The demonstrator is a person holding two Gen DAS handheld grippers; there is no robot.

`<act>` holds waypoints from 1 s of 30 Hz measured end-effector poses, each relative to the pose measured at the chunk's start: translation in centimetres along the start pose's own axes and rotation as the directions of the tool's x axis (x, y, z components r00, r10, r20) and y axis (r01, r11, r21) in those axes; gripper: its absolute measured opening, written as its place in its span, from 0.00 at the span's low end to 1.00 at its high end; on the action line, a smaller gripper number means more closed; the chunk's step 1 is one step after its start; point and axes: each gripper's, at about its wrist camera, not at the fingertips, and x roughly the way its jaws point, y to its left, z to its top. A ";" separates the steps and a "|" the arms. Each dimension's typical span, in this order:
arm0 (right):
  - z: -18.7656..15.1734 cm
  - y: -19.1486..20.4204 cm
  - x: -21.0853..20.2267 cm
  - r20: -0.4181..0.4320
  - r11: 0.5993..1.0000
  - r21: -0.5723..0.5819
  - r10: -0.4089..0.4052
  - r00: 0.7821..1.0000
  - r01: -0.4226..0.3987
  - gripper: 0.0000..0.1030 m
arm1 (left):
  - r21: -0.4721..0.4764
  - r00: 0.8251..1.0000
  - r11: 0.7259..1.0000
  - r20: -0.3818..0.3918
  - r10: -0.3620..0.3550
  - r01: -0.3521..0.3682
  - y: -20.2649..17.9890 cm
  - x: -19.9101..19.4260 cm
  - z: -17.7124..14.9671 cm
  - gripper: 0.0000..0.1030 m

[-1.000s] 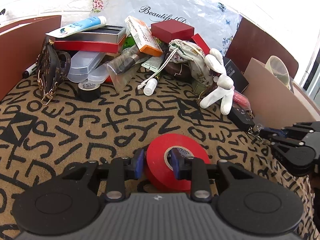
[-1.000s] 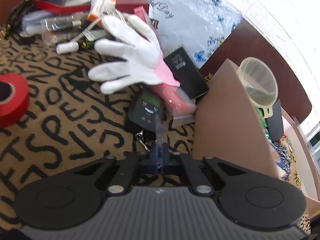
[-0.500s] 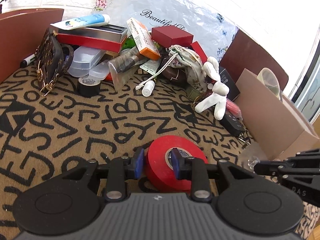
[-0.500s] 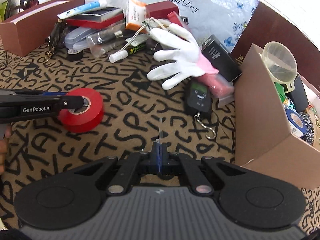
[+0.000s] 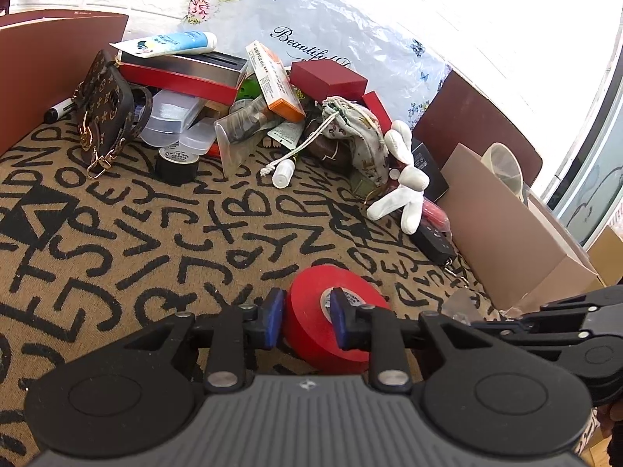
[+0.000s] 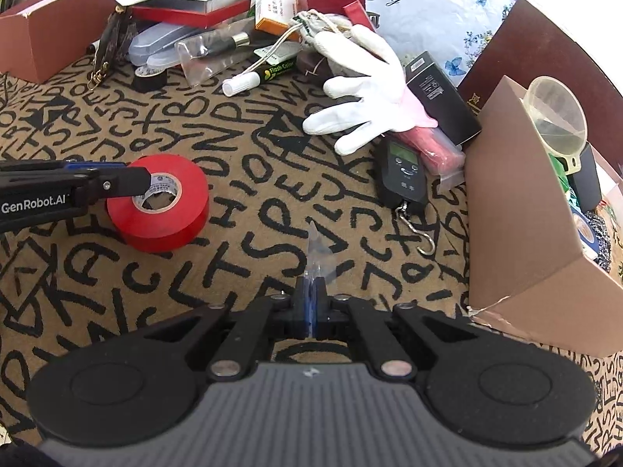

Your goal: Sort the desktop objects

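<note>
My left gripper [image 5: 305,321] is shut on a red tape roll [image 5: 311,323], one finger inside its core and one outside; the roll [image 6: 171,210] sits low over the letter-patterned cloth at the left of the right wrist view. My right gripper [image 6: 310,303] is shut on a small clear plastic piece [image 6: 317,249] and holds it above the cloth. It shows at the right edge of the left wrist view [image 5: 506,327], with the clear piece [image 5: 461,307] at its tips.
A brown cardboard box [image 6: 518,210] with a funnel [image 6: 557,113] and other items stands at the right. A white glove [image 6: 362,74], black hanging scale [image 6: 405,175], black tape roll [image 5: 177,161], patterned pouch [image 5: 103,109] and piled boxes [image 5: 183,74] lie at the back. A brown box [image 6: 58,19] stands at far left.
My right gripper has pulled back from the scale toward me and risen, with the clear piece in it. My left gripper has lifted slightly with the red tape roll.
</note>
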 end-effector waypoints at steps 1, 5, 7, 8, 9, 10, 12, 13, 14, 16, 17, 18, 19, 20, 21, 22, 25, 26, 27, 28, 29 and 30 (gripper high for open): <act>0.0 0.2 0.0 -0.002 1.000 -0.001 -0.003 1.000 0.003 0.00 | 0.000 1.000 1.000 0.000 -0.002 0.002 0.0 0.0 0.0 0.26; 0.1 0.4 0.2 -0.008 1.000 -0.006 -0.005 1.000 0.005 0.00 | -0.003 1.000 1.000 0.001 -0.006 0.006 0.1 0.0 -0.1 0.26; 0.2 0.3 0.3 -0.009 1.000 -0.005 -0.004 1.000 0.004 0.00 | -0.002 1.000 1.000 0.001 -0.006 0.006 0.2 0.0 -0.1 0.26; 0.2 0.4 0.2 -0.008 1.000 -0.005 -0.004 1.000 0.004 0.00 | -0.001 1.000 1.000 0.000 -0.004 0.004 0.1 -0.1 -0.1 0.26; 0.2 0.4 0.2 -0.007 1.000 -0.005 -0.004 1.000 0.003 0.00 | 0.000 1.000 1.000 0.001 -0.004 0.004 0.1 -0.1 -0.1 0.26; 0.2 0.4 0.3 -0.007 1.000 -0.004 -0.003 1.000 0.003 0.00 | 0.000 1.000 1.000 0.001 -0.004 0.004 0.0 -0.1 -0.1 0.26; 0.2 0.4 0.3 -0.006 1.000 -0.002 -0.001 1.000 0.001 0.00 | 0.004 1.000 1.000 0.000 0.002 -0.002 -0.1 -0.1 -0.1 0.26; 0.2 0.4 0.4 -0.004 1.000 -0.001 0.001 1.000 -0.001 0.00 | 0.003 1.000 1.000 0.000 -0.001 0.001 -0.1 -0.1 -0.1 0.26; 0.2 0.3 0.4 -0.001 1.000 0.000 0.005 1.000 -0.005 0.00 | 0.005 1.000 1.000 -0.001 0.004 -0.004 -0.2 -0.1 -0.1 0.26; 0.1 0.2 0.3 0.006 1.000 0.007 0.013 1.000 -0.013 0.00 | 0.010 1.000 1.000 -0.002 0.009 -0.009 -0.3 0.0 0.0 0.26; 0.1 0.1 0.3 0.012 1.000 0.011 0.017 1.000 -0.017 0.00 | 0.011 1.000 1.000 -0.003 0.012 -0.012 -0.3 0.0 0.0 0.26; 0.0 -0.1 0.2 0.018 1.000 0.014 0.022 1.000 -0.022 0.00 | 0.014 1.000 1.000 -0.005 0.019 -0.019 -0.4 0.0 0.1 0.26; -0.2 -0.3 0.1 0.024 0.999 0.018 0.028 0.999 -0.028 0.00 | 0.018 1.000 0.999 -0.005 0.027 -0.027 -0.5 0.0 0.1 0.25; -0.3 -0.5 -0.1 0.032 0.999 0.023 0.034 0.999 -0.034 0.00 | 0.021 0.999 0.999 -0.006 0.036 -0.036 -0.5 0.0 0.1 0.25; -0.4 -0.7 -0.2 0.041 0.999 0.027 0.040 0.998 -0.042 0.00 | 0.026 0.999 0.999 -0.007 0.046 -0.045 -0.7 -0.1 0.2 0.25; -0.6 -1.0 -0.4 0.050 0.998 0.031 0.048 0.998 -0.049 0.00 | 0.031 0.998 0.998 -0.008 0.057 -0.056 -1.1 -0.1 0.2 0.25; -1.2 -2.0 -1.0 0.082 0.996 0.051 0.070 0.994 -0.074 0.00 | 0.049 0.996 0.994 -0.007 0.093 -0.093 -2.0 -0.3 0.2 0.24; -1.5 -2.3 -1.3 0.092 0.995 0.059 0.077 0.993 -0.083 0.00 | 0.055 0.994 0.993 -0.005 0.106 -0.105 -2.4 -0.4 0.2 0.23; -1.8 -2.6 -1.5 0.103 0.994 0.067 0.085 0.991 -0.092 0.00 | 0.059 0.993 0.991 -0.001 0.117 -0.117 -2.7 -0.6 0.3 0.23; -2.1 -3.0 -1.8 0.114 0.992 0.075 0.093 0.989 -0.102 0.00 | 0.062 0.992 0.990 0.004 0.126 -0.126 -3.1 -0.7 0.4 0.20; -2.4 -3.5 -2.0 0.125 0.990 0.083 0.103 0.987 -0.113 0.00 | 0.062 0.991 0.989 0.009 0.135 -0.136 -3.5 -0.9 0.4 0.15; -2.7 -3.9 -2.3 0.135 0.988 0.091 0.110 0.985 -0.123 0.00 | 0.059 0.989 0.987 0.013 0.146 -0.147 -3.7 -1.1 0.6 0.13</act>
